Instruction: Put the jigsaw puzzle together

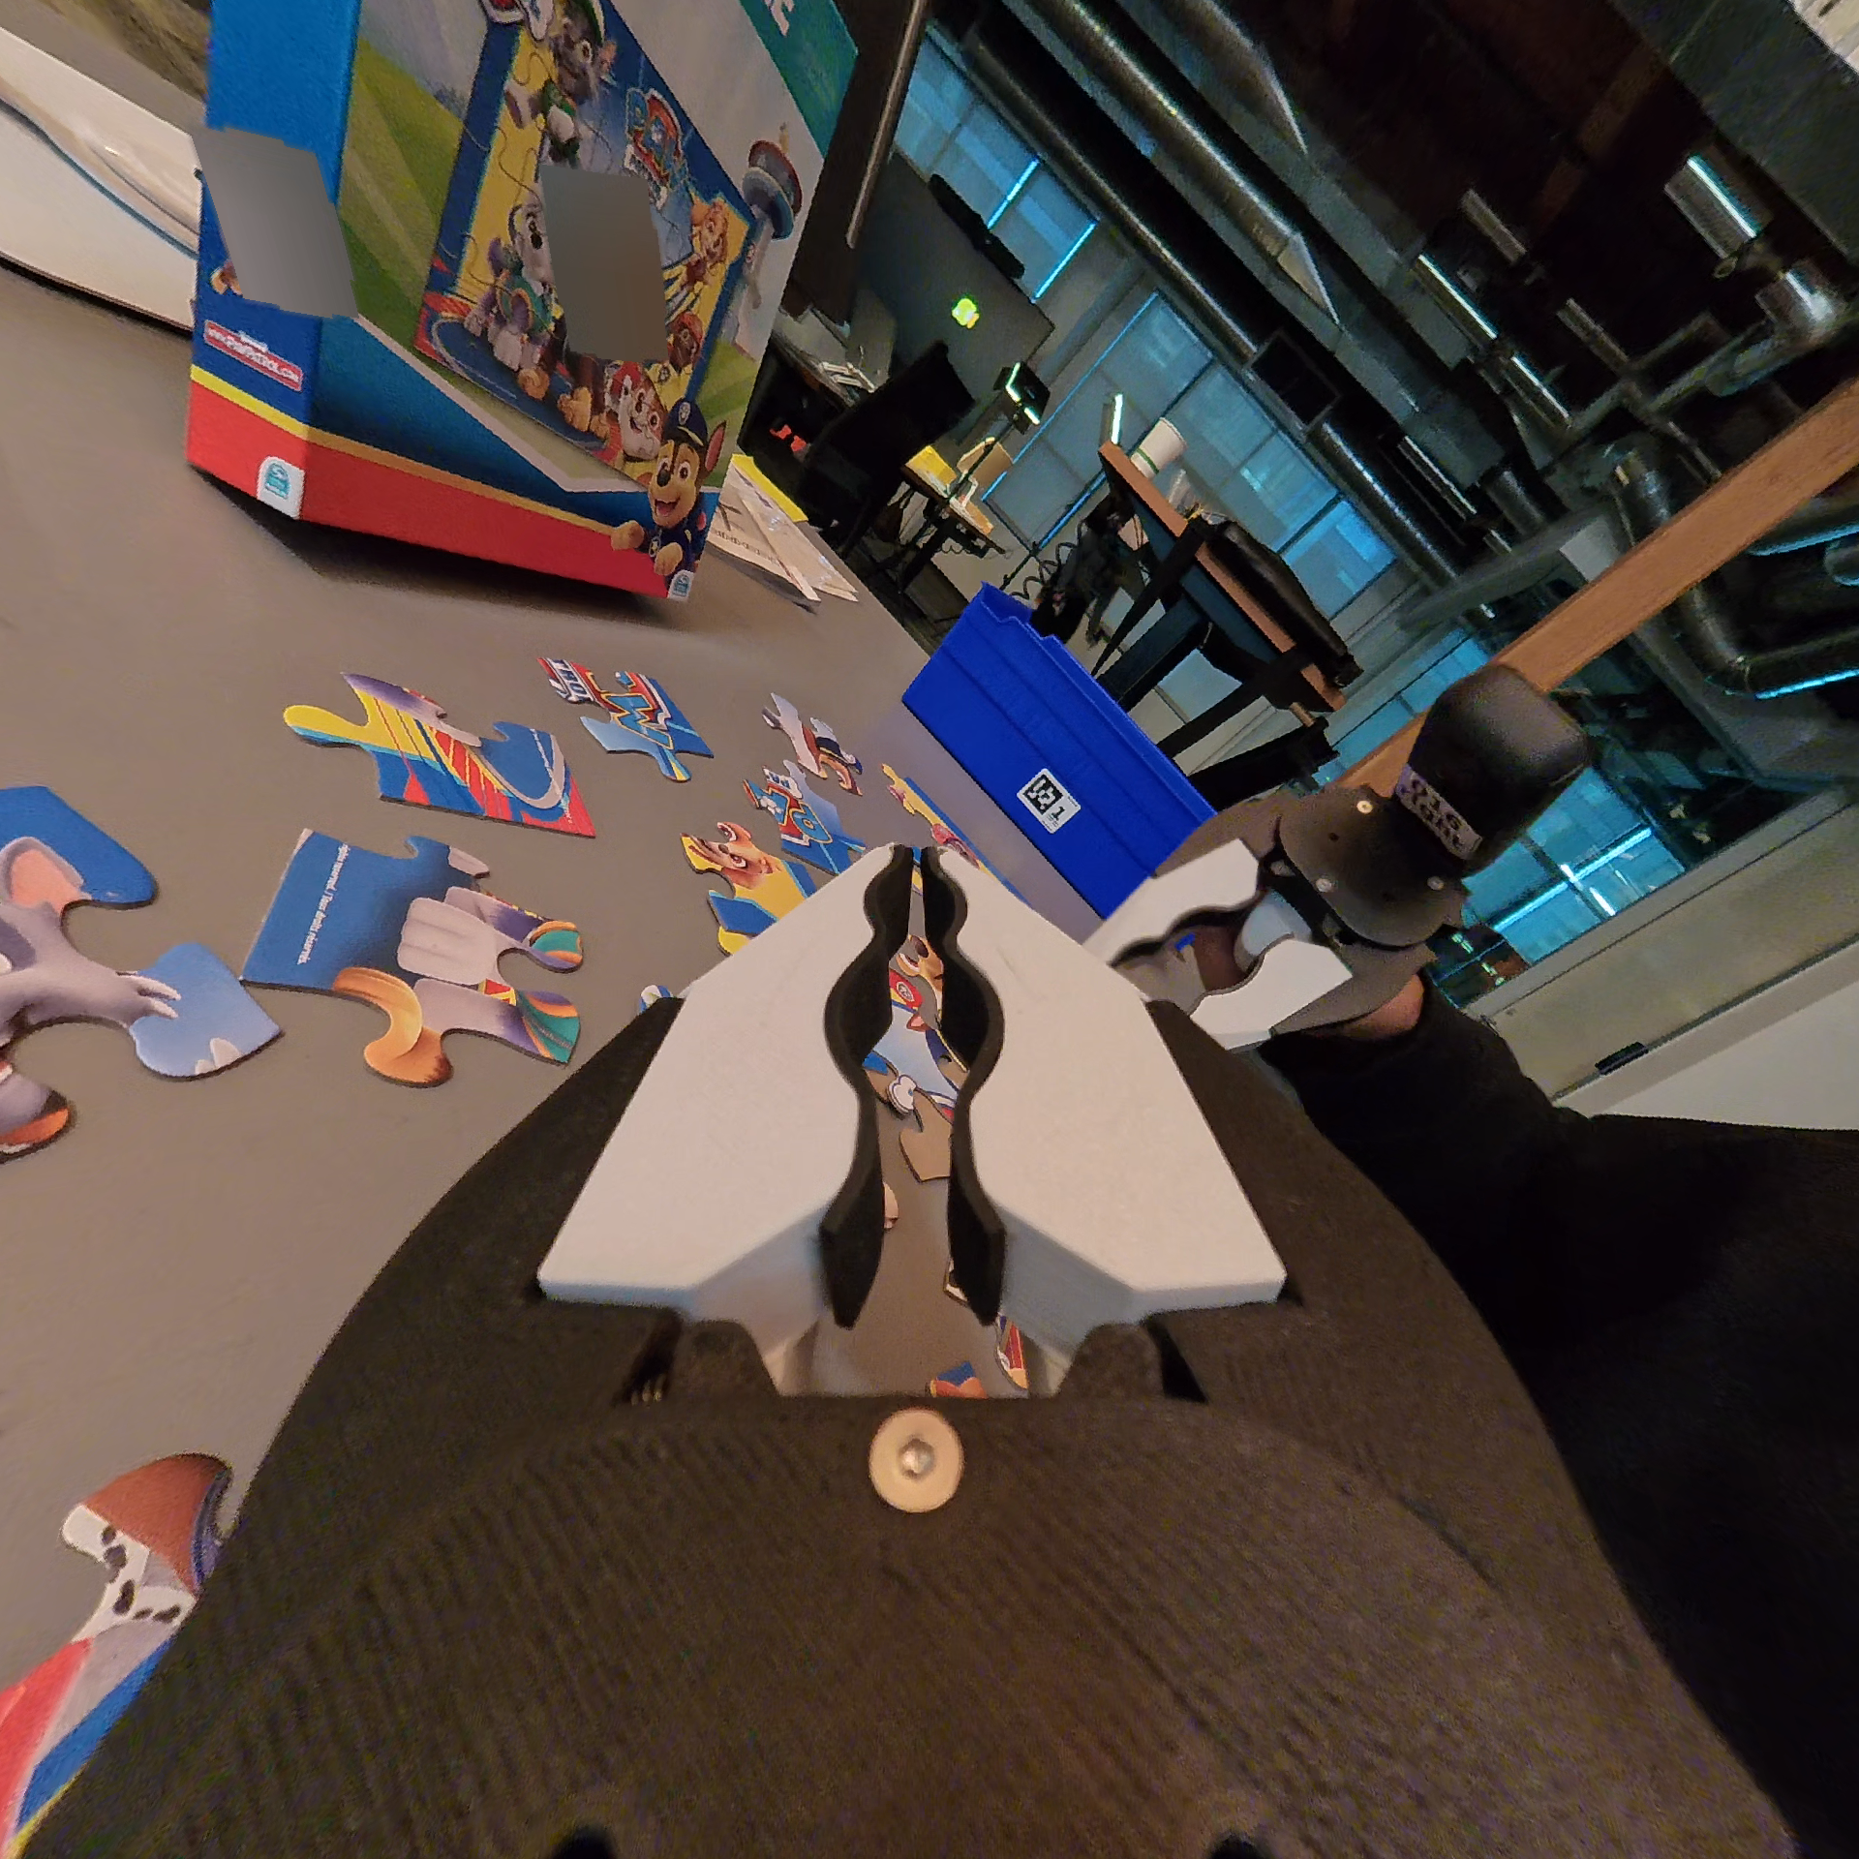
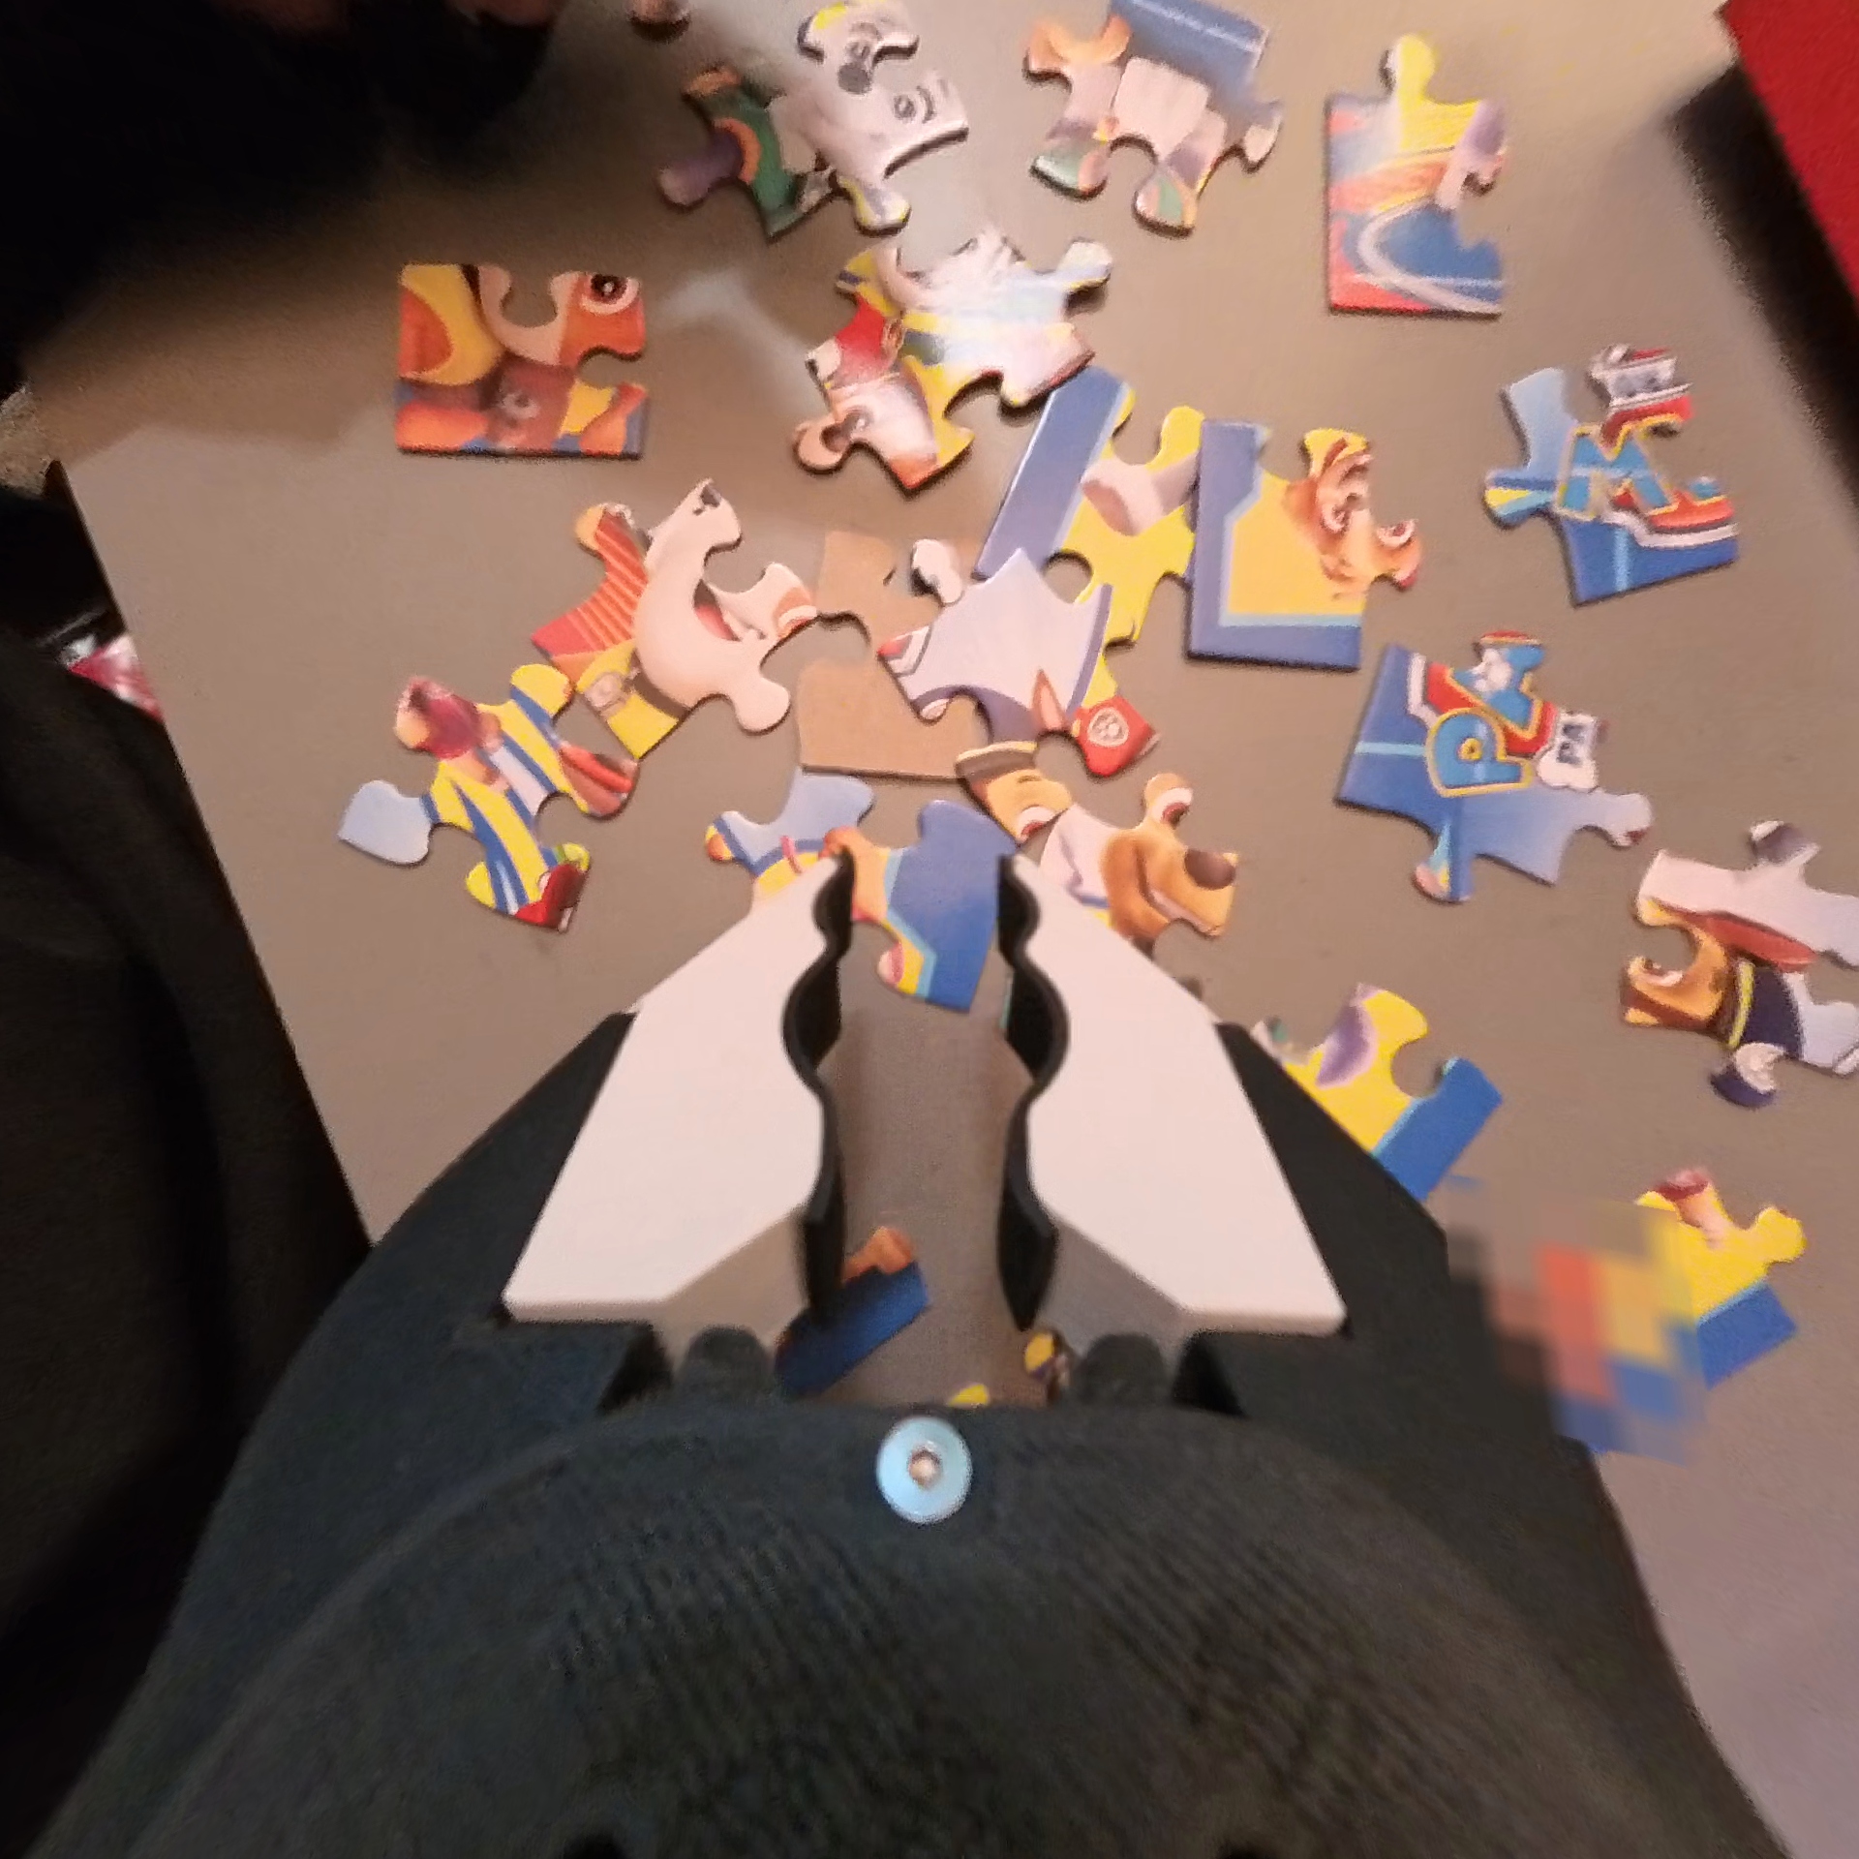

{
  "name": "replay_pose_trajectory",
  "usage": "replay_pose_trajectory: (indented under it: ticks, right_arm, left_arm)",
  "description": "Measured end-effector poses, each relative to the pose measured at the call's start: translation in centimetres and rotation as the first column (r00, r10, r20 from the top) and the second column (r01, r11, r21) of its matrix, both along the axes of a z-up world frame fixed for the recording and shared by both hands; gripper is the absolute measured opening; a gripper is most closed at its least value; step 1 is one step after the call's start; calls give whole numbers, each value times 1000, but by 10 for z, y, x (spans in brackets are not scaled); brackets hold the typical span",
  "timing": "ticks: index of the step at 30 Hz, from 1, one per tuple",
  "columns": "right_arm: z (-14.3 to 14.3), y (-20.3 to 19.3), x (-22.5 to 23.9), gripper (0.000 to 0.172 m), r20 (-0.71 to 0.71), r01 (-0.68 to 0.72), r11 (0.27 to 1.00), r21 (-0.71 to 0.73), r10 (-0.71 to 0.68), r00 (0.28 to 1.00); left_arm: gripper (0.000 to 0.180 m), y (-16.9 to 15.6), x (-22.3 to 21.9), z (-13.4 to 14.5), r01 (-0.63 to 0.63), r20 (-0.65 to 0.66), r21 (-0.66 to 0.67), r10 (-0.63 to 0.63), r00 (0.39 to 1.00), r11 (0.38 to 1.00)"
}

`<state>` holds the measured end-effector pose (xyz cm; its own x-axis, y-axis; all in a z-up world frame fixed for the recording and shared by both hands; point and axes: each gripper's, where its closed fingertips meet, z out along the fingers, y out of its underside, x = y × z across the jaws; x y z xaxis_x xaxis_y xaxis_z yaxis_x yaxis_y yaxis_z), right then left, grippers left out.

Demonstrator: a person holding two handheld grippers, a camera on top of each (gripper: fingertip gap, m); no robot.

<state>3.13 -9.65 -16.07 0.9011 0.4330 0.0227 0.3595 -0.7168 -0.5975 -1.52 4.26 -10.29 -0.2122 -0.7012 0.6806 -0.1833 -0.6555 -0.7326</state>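
Note:
Several loose jigsaw pieces lie face up on the grey table [image 1: 151, 624]. My left gripper [image 1: 915, 855] is shut, with its tips low over a piece showing a pup [image 1: 920, 996]; I see nothing between the pads. My right gripper [image 2: 925, 865] is open and hovers over a blue and orange piece [image 2: 946, 905] that lies flat on the table between and below the fingertips. It also shows in the left wrist view [image 1: 1197, 941], to the right of my left gripper. One piece [image 2: 865, 704] lies face down, brown side up. A brown dog piece [image 2: 1157, 865] lies just right of the right fingers.
The puzzle box [image 1: 483, 302] stands at the back of the table. A blue bin [image 1: 1046, 765] sits at the table's far right edge. Papers [image 1: 91, 201] lie at the back left. A person's dark sleeve [image 1: 1459, 1157] is behind the right gripper. Pieces spread all around both grippers.

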Motion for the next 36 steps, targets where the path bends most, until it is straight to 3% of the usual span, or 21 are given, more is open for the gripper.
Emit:
replay_pose_trajectory:
  ticks: [3, 9, 10, 13, 19, 24, 30, 34, 36]
  right_arm:
    - [-1, 25, -1, 54, -7, -21, 999, 44, 22, 1000]
    - [-32, 58, -3, 69, -39, -77, 996, -36, 76, 996]
    - [-35, 59, -4, 70, -42, -81, 996, -43, 80, 996]
    - [-33, 57, -4, 51, -45, -81, 996, -47, 78, 996]
    - [-16, 50, 2, 50, -39, -55, 998, 17, 55, 998]
    - [9, 40, 64, 50, 11, 116, 991, 71, -117, 993]
    - [13, 12, 158, 50, -5, 405, 912, 70, -406, 914]
    - [18, 16, 187, 50, -76, 485, 870, 91, -480, 874]
    - [12, 25, 203, 50, -32, 506, 859, 84, -505, 862]
  left_arm:
    - [0, 0, 0, -1, -3, -3, 4, 3, 1000, 1000]
    - [0, 2, -1, -1, -10, -2, 4, 10, 1000, 1000]
    - [0, 2, -1, -1, -9, -2, 2, 9, 1000, 1000]
    - [0, 1, -2, 0, -4, 3, -4, 4, 1000, 1000]
    - [0, 1, -1, 1, 3, 9, -17, -3, 1000, 1000]
    - [0, 2, -2, 1, -2, 9, -18, 2, 1000, 1000]
    - [0, 2, -2, 0, -4, 7, -13, 4, 1000, 1000]
    - [0, 1, -1, 1, -2, 6, -8, 2, 1000, 1000]
    - [0, 0, -1, 0, -1, 4, -3, 1, 1000, 1000]
